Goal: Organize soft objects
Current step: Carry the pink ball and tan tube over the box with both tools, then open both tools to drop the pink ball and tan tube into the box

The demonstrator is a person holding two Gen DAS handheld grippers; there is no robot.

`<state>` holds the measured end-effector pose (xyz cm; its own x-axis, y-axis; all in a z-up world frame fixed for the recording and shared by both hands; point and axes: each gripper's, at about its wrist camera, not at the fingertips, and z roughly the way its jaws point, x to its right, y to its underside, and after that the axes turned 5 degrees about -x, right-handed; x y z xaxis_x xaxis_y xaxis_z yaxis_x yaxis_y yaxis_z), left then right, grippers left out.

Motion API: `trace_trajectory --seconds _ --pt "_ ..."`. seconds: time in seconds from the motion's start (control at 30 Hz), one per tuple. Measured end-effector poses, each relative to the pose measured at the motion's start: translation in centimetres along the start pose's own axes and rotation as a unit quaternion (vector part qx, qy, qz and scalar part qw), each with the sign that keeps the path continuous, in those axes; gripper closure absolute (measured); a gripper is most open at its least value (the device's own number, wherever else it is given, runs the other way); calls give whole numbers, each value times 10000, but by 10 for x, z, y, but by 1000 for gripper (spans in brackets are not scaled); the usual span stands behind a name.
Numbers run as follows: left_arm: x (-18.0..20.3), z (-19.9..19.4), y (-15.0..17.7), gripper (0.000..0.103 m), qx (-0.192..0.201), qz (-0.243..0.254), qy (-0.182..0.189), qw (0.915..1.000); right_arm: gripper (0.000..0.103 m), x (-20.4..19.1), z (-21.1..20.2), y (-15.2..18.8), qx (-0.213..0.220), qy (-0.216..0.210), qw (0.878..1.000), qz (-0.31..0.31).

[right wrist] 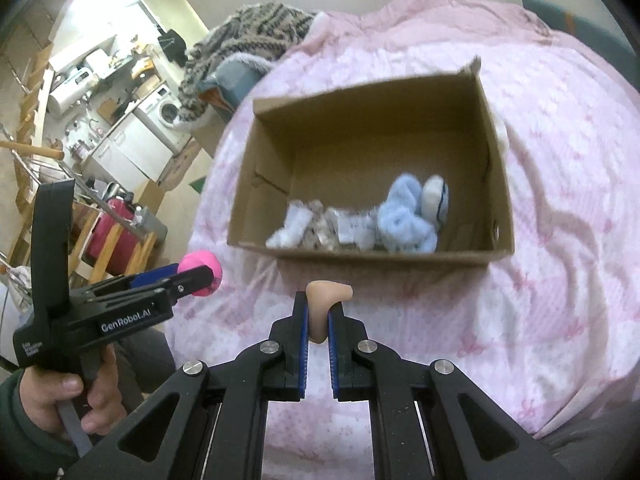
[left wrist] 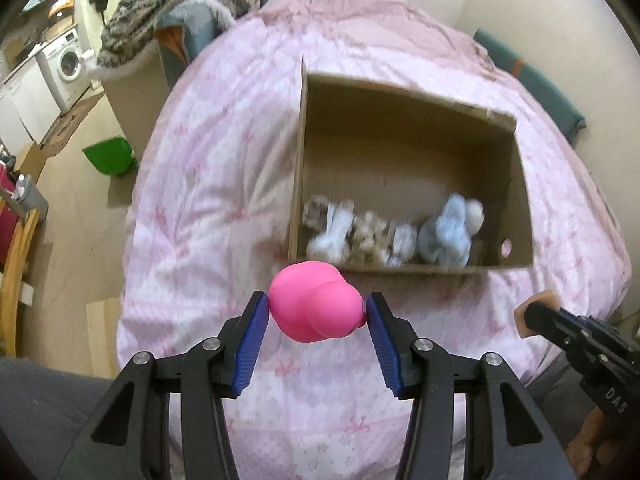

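My left gripper (left wrist: 316, 310) is shut on a pink soft toy (left wrist: 314, 304) and holds it above the pink quilt, just short of the near wall of an open cardboard box (left wrist: 404, 268). It also shows in the right wrist view (right wrist: 196, 276) with the pink toy (right wrist: 202, 266). My right gripper (right wrist: 318, 312) is shut on a small beige soft piece (right wrist: 326, 294), also before the box (right wrist: 372, 258); it shows in the left wrist view (left wrist: 536, 314). Inside the box lie a light blue plush (right wrist: 404, 218), a white ball (right wrist: 435, 200) and several small pale soft items (right wrist: 320, 226).
The box sits on a bed with a pink quilt (left wrist: 224, 184). A striped blanket pile (left wrist: 188, 4) lies at the bed's far left. Left of the bed are a green bin (left wrist: 110, 156), a washing machine (left wrist: 66, 64) and a wooden rack (right wrist: 100, 240).
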<state>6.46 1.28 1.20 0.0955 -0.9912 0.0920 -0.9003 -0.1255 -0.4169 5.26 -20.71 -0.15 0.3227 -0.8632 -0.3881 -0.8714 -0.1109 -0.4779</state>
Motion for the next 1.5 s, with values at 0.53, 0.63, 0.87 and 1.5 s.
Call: trace_trajectory --seconds 0.53,0.63,0.87,1.5 --pt "25 30 -59 56 498 473 -88 9976 93 39 9 -63 526 -118 9985 129" --pt "20 50 -56 56 414 422 16 9983 93 56 25 -61 456 -63 9981 401" --pt "15 64 -53 56 385 326 127 9986 93 75 46 -59 177 -33 9968 774" --pt "33 86 -47 56 87 597 258 9978 88 59 78 -55 -282 -40 9979 574"
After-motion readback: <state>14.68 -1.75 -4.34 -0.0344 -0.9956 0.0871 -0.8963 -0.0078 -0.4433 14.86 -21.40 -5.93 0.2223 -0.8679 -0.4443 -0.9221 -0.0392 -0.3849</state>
